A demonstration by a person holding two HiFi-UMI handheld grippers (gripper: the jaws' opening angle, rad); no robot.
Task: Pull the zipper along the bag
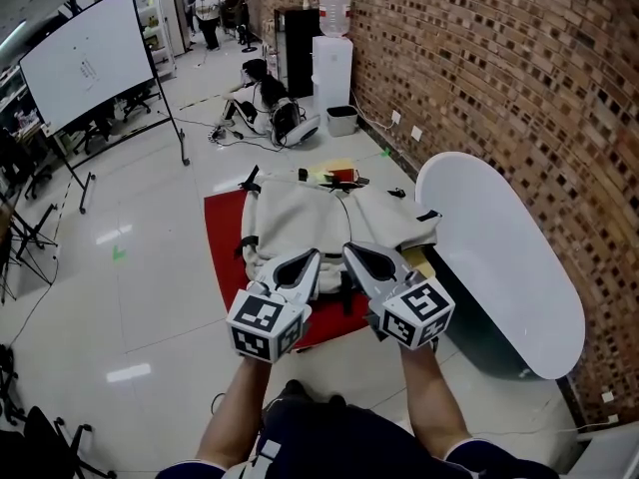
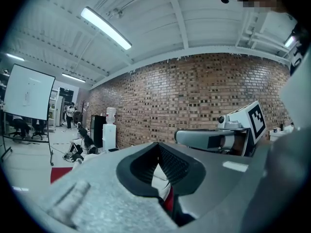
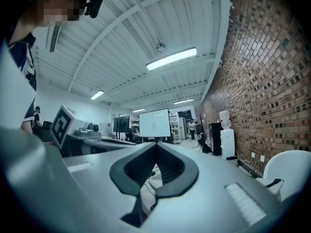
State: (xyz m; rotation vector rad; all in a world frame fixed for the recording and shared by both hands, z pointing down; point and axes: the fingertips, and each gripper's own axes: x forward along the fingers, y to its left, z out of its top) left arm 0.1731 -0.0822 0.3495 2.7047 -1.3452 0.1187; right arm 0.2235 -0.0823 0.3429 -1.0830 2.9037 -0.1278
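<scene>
Head view: my left claw [image 1: 313, 256] and right claw [image 1: 350, 250] hover side by side over the near edge of the beige bag [image 1: 319, 218]. The bag lies flat on a red worktop [image 1: 224, 239], at 12 o'clock from the claws. Each claw is closed, tips meeting on nothing. A white oval table [image 1: 509, 257] stands at 3 o'clock.

Brightness: your hall is evenly bright, with no dim corners.
Source: long white fluorescent ceiling tubes [image 2: 106, 28] burn overhead in both gripper views.
Glare: pale patches of reflected light sit on the glossy light-grey tiled floor [image 1: 128, 372].
Distortion: both gripper views bulge like a fisheye, curving the red-brown brick wall [image 2: 194, 96], and go black at the corners.
Focus: your left gripper [image 2: 158, 147] and right gripper [image 3: 156, 145] look soft up close, while the room behind them is sharper.
</scene>
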